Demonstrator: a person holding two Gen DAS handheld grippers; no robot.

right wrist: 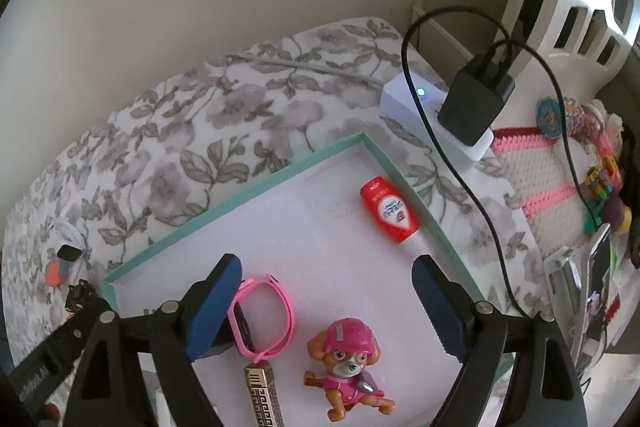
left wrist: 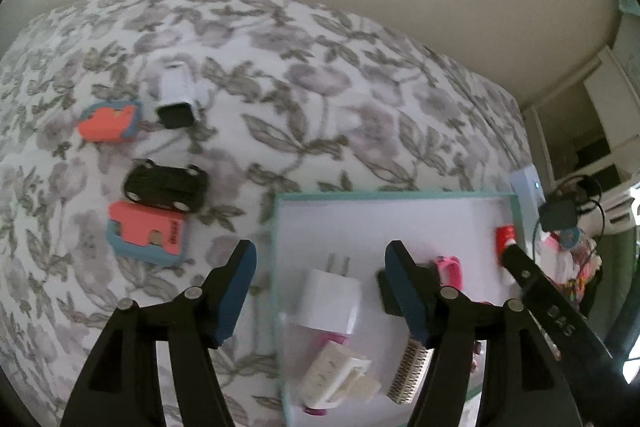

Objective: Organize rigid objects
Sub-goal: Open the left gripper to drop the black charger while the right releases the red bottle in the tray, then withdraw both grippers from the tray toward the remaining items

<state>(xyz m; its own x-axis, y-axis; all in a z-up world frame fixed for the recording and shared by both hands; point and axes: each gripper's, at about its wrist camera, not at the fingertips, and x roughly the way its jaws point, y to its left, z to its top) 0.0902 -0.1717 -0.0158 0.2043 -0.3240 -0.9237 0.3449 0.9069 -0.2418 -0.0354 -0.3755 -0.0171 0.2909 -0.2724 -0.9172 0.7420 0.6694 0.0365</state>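
Left gripper hangs with its blue-padded fingers spread wide and nothing between them; right gripper is likewise parted and empty, both angled downward, black linkage arms framing each wrist view.

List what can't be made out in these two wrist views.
- Pink watch, left wrist view: mostly hidden behind the left gripper's finger.
- Red tube, left wrist view: partly covered by the other gripper's black arm; label unreadable.
- Gold patterned tube, right wrist view: lower end cut off by the frame edge.
- Black toy car, right wrist view: small, at the fisheye edge, partly behind the left gripper's arm.
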